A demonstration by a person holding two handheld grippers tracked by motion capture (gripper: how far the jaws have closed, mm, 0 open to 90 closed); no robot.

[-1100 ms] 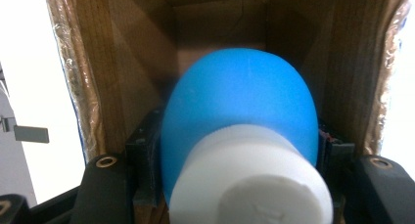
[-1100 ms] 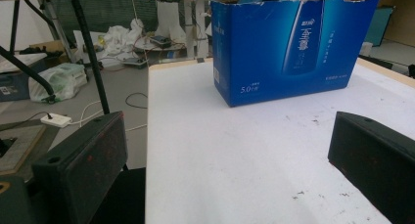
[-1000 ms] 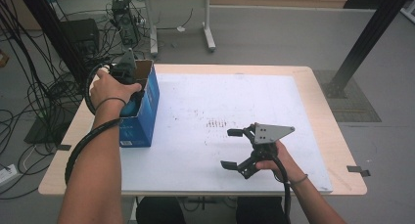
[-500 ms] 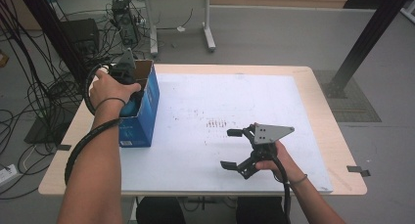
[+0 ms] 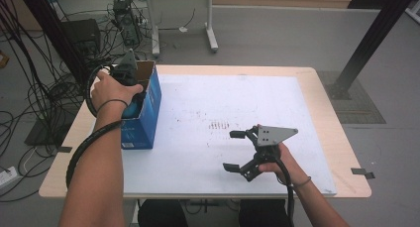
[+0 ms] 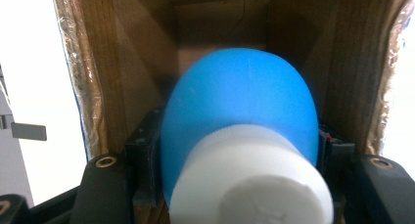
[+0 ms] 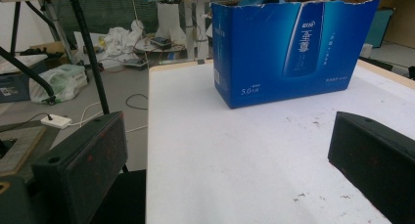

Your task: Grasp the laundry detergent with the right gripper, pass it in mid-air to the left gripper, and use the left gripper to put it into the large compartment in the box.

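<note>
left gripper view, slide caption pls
Left tool clamps a blue round bottle with white cap inside the open brown cardboard box.

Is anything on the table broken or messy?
The blue box has a ragged, torn top edge, its flaps apparently ripped off. The white tabletop shows dark scuff marks near its middle. Nothing is spilled.

Left gripper (image 5: 130,74) sits at top opening of blue box (image 5: 146,119), a bit of blue obj (image 5: 131,109) just below the hand. Right gripper (image 5: 237,150) w/ jaws apart, well right of box, over white desk (image 5: 198,98) sheet.
</note>
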